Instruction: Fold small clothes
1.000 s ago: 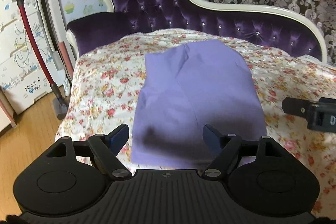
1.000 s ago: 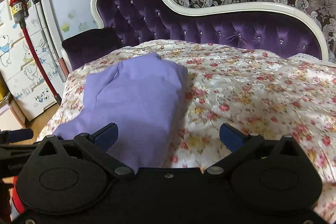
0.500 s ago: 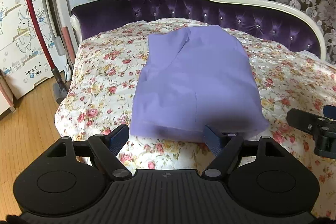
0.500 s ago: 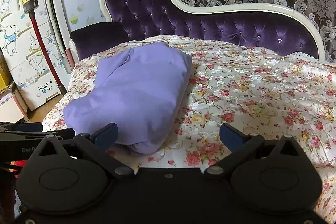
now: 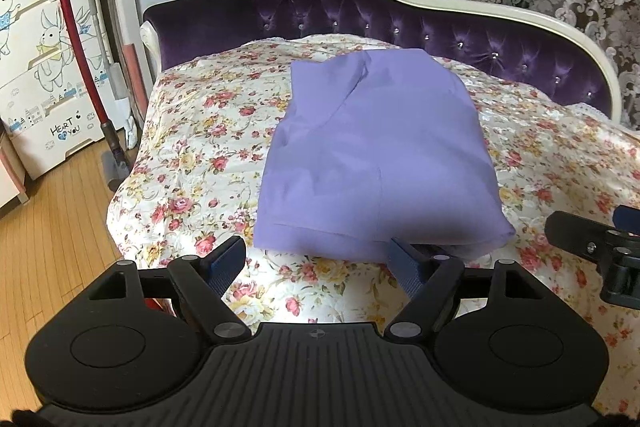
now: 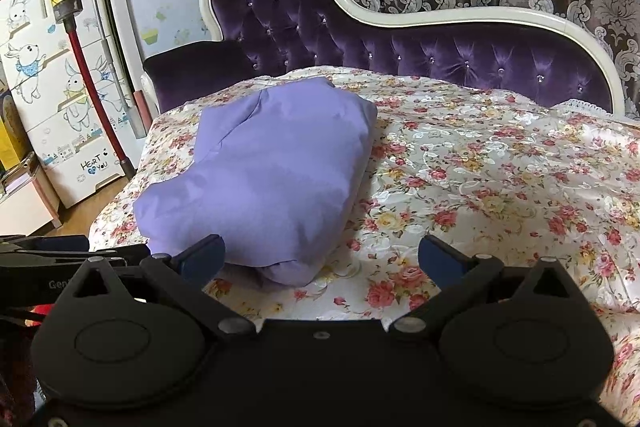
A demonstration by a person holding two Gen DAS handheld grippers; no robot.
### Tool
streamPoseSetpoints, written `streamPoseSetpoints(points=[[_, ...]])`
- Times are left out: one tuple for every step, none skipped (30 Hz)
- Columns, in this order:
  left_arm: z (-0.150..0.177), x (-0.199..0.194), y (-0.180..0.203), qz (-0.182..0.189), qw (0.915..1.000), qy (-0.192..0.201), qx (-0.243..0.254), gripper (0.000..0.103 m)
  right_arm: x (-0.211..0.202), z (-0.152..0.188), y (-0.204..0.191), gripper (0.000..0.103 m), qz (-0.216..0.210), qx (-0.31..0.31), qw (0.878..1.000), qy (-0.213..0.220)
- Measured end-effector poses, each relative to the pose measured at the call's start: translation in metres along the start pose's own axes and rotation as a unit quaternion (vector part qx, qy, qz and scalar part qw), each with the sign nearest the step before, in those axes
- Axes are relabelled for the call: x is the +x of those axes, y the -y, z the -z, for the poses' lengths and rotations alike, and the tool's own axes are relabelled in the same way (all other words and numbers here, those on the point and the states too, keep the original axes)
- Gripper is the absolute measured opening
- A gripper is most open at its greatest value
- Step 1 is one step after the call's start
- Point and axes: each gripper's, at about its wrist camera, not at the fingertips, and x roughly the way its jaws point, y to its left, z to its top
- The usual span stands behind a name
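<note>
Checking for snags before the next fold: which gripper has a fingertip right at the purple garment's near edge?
The left gripper: its right-hand fingertip meets the purple garment hem. The right gripper mostly frames bare floral cover.

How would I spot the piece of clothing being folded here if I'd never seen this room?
Find the purple tufted sofa with its cream frame, and the flowered cover spread over its seat. On that cover, toward the sofa's raised end, lies the folded garment. It is the only plain thing there: solid lilac, no pattern, against roses all around.
</note>
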Motion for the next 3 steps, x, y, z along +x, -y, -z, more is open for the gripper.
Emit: streamPoseSetpoints(points=[[0.0002,0.0005,-0.0007,0.0,1.0,-0.001,0.0,0.077,0.0006,0.0002,-0.0003,0.102,0.0,0.0,1.0,-0.001],[0.0005,0.0011,-0.0012,0.0,1.0,-0.002,0.0,0.077,0.0013,0.0001,0.0,0.102,-0.001,0.001,1.0,-0.002],[0.0008,0.0015,-0.0015,0.0,1.0,-0.003,-0.001,0.077,0.002,0.0003,0.0002,0.102,-0.002,0.002,1.0,-0.004]])
